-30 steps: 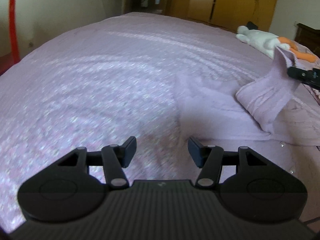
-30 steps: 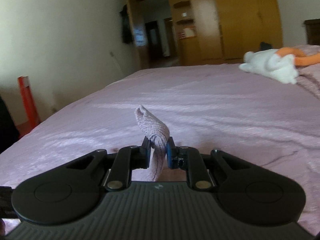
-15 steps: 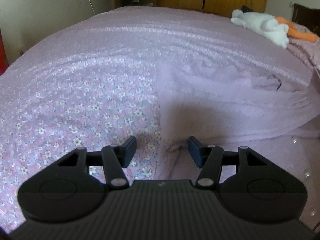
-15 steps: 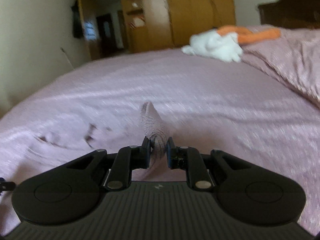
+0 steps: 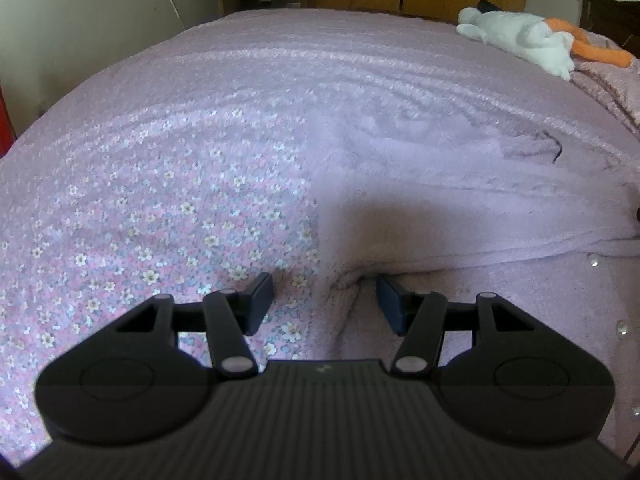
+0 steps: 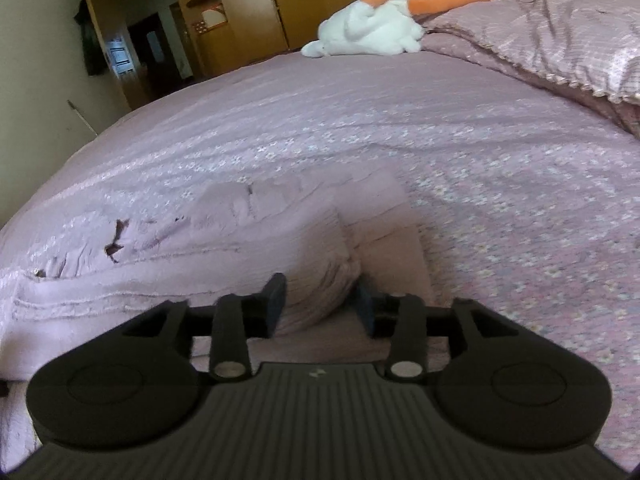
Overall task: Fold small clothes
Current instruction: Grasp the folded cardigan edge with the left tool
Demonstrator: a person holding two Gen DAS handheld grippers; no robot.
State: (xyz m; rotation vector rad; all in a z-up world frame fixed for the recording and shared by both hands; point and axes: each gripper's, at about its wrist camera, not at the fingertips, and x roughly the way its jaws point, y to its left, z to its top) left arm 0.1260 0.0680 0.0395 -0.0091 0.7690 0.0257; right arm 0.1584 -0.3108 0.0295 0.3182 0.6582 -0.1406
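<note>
The right gripper (image 6: 320,304) has just let go – jaws now apart around the laid-over fold of the lilac garment (image 6: 280,240) on the bed (image 6: 500,152). The left gripper (image 5: 325,300) stays open, empty, at the garment's near-left corner; one fold looks done.

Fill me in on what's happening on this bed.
A person with a two-finger tool in each hand is folding a small lilac garment on the floral bedspread. The right tool is open, with a folded-over edge of the cloth lying between its fingers. The left tool is open too, low over the garment's near edge. A white and orange plush toy lies farther up the bed.
</note>
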